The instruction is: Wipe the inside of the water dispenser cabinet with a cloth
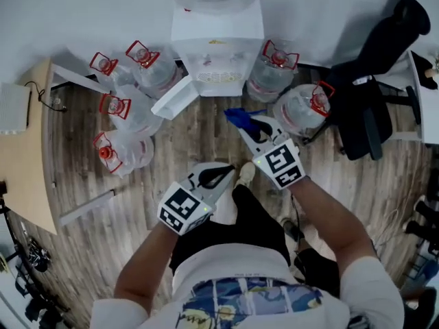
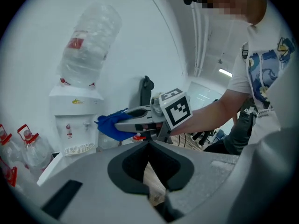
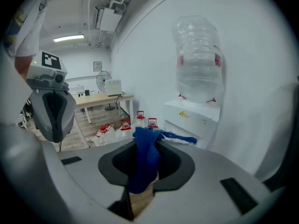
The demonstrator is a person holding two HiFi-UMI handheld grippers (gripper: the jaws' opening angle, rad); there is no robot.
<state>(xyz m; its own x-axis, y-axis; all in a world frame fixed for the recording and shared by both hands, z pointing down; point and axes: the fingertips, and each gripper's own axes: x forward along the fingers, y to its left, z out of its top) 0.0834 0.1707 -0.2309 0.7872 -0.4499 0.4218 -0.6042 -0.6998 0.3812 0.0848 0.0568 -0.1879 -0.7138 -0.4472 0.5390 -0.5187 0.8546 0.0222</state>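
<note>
The white water dispenser (image 1: 216,53) stands against the far wall with a clear bottle on top. Its lower cabinet door (image 1: 175,96) is swung open to the left. My right gripper (image 1: 248,124) is shut on a blue cloth (image 1: 239,117), held above the floor a little in front of the cabinet. In the right gripper view the cloth (image 3: 145,160) hangs down between the jaws, with the dispenser (image 3: 192,120) ahead. My left gripper (image 1: 230,173) is lower and nearer to me, shut with nothing in it. The left gripper view shows the dispenser (image 2: 74,120) and the cloth (image 2: 110,125).
Several clear water bottles (image 1: 130,108) with red caps stand on the wooden floor left of the dispenser, and more bottles (image 1: 302,108) to its right. A black office chair (image 1: 370,94) is at the right. A wooden desk (image 1: 24,149) is at the left.
</note>
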